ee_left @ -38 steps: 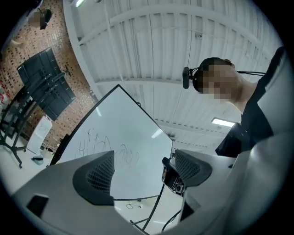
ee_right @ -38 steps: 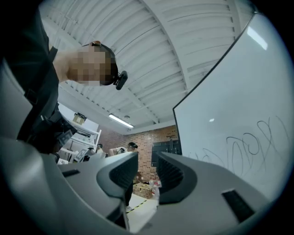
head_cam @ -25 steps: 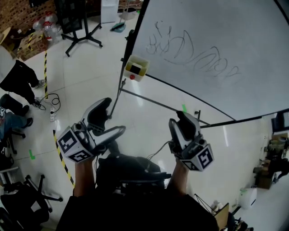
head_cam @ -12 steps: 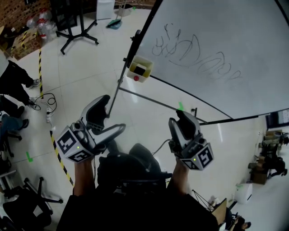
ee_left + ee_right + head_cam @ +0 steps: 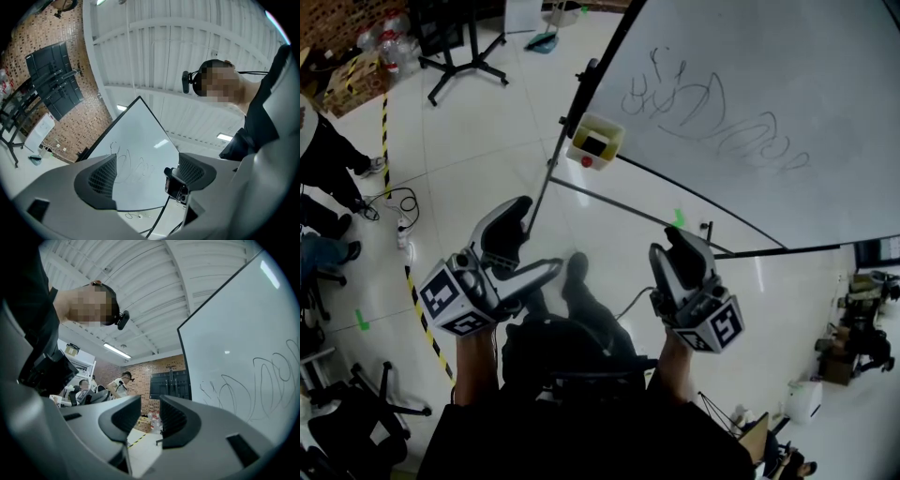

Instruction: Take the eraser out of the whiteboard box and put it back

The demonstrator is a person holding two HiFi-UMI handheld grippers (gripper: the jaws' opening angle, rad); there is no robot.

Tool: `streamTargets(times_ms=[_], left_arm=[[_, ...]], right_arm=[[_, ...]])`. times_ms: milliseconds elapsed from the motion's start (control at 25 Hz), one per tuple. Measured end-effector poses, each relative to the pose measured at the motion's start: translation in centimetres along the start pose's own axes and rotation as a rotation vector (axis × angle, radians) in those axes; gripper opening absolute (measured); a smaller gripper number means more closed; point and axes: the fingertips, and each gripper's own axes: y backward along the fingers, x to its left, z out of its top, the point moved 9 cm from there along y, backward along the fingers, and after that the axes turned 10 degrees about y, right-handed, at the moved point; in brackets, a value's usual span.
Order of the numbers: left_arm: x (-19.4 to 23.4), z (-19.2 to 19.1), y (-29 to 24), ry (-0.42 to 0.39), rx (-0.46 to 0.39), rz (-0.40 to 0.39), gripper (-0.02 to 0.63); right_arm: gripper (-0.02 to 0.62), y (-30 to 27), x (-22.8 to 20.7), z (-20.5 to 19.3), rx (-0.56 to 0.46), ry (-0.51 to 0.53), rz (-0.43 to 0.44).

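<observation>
Figure: the room. We see a glossy white tiled floor [image 5: 487, 141] marked with yellow-and-black tape [image 5: 385, 141] and small green tape marks [image 5: 364, 321]. A whiteboard [image 5: 806, 75] bearing scribbles stands at the upper right. We note a black stand base [image 5: 469, 67] and cardboard boxes [image 5: 352, 80] near a brick wall [image 5: 56, 28], with black office chairs [image 5: 356, 412] at the lower left. Overhead, we find a white corrugated ceiling [image 5: 187, 42] with strip lights [image 5: 117, 351].

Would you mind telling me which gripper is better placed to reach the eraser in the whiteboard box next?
Left, probably. In the head view the left gripper sits nearer the whiteboard box holding the eraser, with jaws wide apart and empty. The right gripper is farther off, its jaws narrower.
</observation>
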Motion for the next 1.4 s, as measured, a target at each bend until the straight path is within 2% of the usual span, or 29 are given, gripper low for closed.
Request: streamTargets(times_ms=[240,600,920,1240,1400], left_arm=[[0.7,-0.2,-1.9,-0.046,0.026,0.021,0.414],[2.7,1.3,-7.5,-0.126,0.049,0.122,0.414],[5.4,0.7,-13.4,-0.154,0.067,0.201,0.414],[5.9,-0.4,-16.0,-0.158,0.084,0.287,0.414],[6.5,0.0,-16.8,-0.165,0.086,0.298,0.414]], right_arm=[[0.129,-0.7,-3.2,-1.9,-0.036,-0.037,0.022],[0.129,-4.5,-10.7,-3.4,-0.119,-0.057,0.157],[0.129,-6.3,-17.7,-5.8,-0.106,-0.074,0.234],[0.129,-7.0,-20.7,-8.0,-0.082,-0.101,0.29],[0.129,-8.0,-21.1,-8.3,-0.081,-0.079,0.306]])
